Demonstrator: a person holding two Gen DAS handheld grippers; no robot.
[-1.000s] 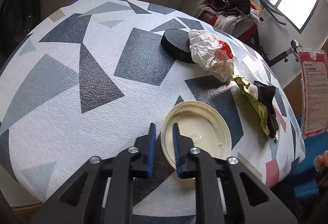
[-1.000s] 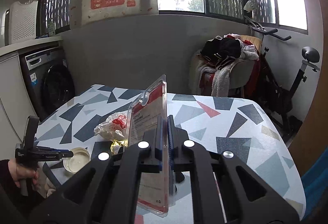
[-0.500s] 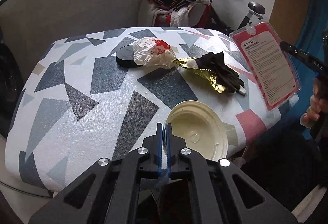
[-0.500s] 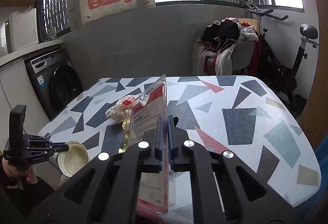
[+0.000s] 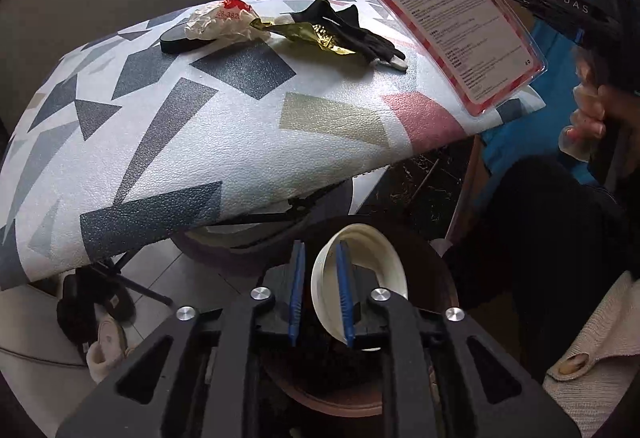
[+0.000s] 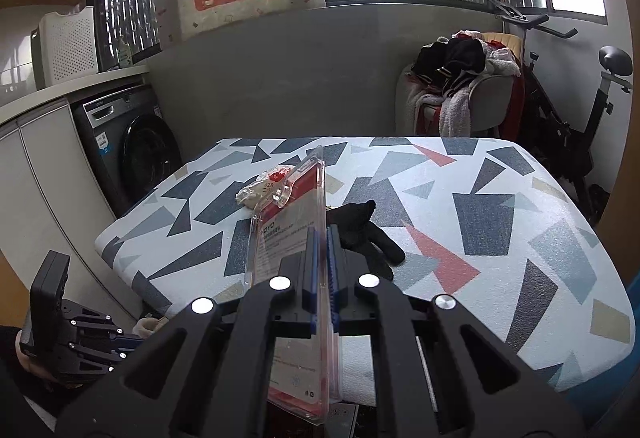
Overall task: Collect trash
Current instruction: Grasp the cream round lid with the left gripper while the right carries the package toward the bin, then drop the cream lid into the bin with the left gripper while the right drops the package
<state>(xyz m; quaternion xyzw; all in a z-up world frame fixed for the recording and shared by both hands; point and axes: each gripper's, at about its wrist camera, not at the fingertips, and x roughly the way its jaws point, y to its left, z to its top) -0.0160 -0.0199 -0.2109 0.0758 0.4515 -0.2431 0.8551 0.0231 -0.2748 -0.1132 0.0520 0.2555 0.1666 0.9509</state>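
Note:
My left gripper [image 5: 320, 294] is open below the table edge, over a round brown bin [image 5: 400, 390]. A white plastic lid [image 5: 368, 274] sits tilted by the right finger, above the bin's mouth. My right gripper [image 6: 322, 262] is shut on a red and clear plastic package [image 6: 292, 238], held upright over the table's near edge; it also shows in the left wrist view [image 5: 452, 21]. A crumpled white wrapper [image 5: 220, 21], a gold foil wrapper [image 5: 316, 33] and a black glove [image 5: 360, 33] lie on the patterned table [image 5: 200, 125].
A black disc [image 5: 176, 39] lies by the white wrapper. A chair heaped with clothes [image 6: 464, 93] and an exercise bike [image 6: 580, 117] stand behind the table. A washing machine [image 6: 132, 149] is at the left. Shoes [image 5: 92, 302] lie on the floor.
My left gripper carried the white lid off the table down over the bin and opened. My right gripper kept the package and drew back slightly.

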